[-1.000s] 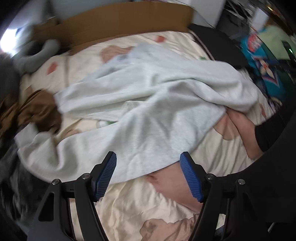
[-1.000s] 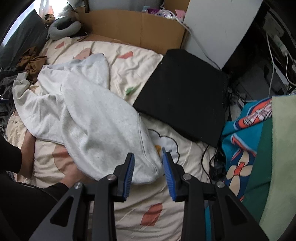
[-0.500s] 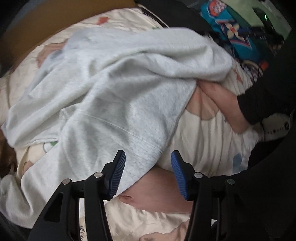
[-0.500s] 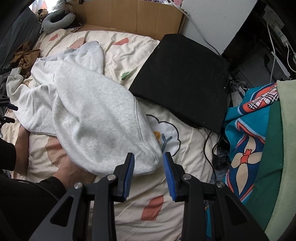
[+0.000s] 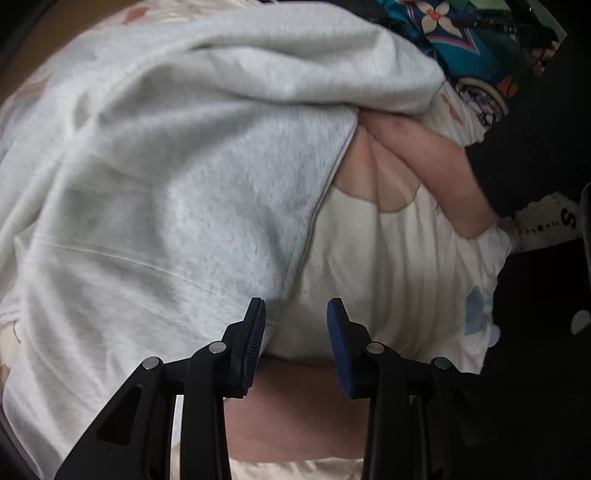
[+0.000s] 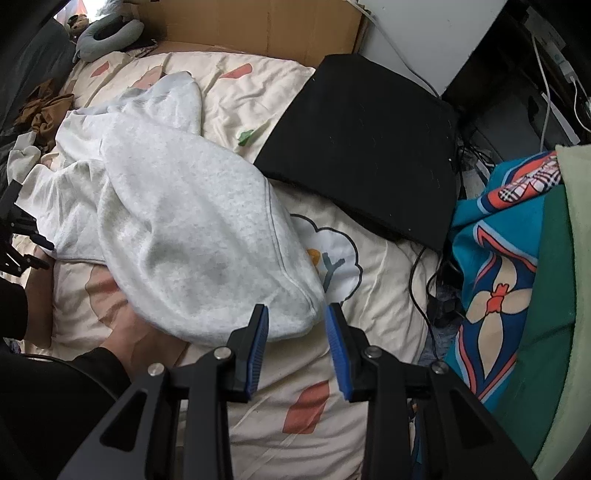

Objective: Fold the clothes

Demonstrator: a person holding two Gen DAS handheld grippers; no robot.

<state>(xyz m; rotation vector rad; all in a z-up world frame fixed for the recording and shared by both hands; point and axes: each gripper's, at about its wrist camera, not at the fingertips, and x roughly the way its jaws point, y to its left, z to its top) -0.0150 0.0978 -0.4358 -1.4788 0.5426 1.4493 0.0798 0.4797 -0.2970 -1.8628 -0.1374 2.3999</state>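
Observation:
A light grey sweatshirt [image 5: 166, 192] lies crumpled on the cream patterned bedsheet [image 5: 388, 258]. My left gripper [image 5: 295, 332] points steeply down just above the garment's hem corner. Its jaws are closing, the hem edge sits beside the left pad [image 5: 255, 332], and mostly bare sheet shows between the pads. In the right wrist view the sweatshirt [image 6: 177, 229] reaches its rounded near end at my right gripper [image 6: 297, 339]. That gripper is narrowly open, with the cloth's tip between its fingertips and no visible pinch. A person's hand [image 6: 136, 332] in a black sleeve lies under the garment.
A black cushion [image 6: 362, 147] lies on the bed at the right, with a cardboard box [image 6: 258, 26] behind. A teal patterned blanket [image 6: 498, 240] and cables border the right side. A brown garment [image 6: 44, 114] and a grey neck pillow [image 6: 107, 33] sit far left.
My left gripper has dropped and rolled toward the sweatshirt's hem corner, and its jaws have narrowed a good deal. My right gripper has sunk slightly toward the garment's end, gap unchanged.

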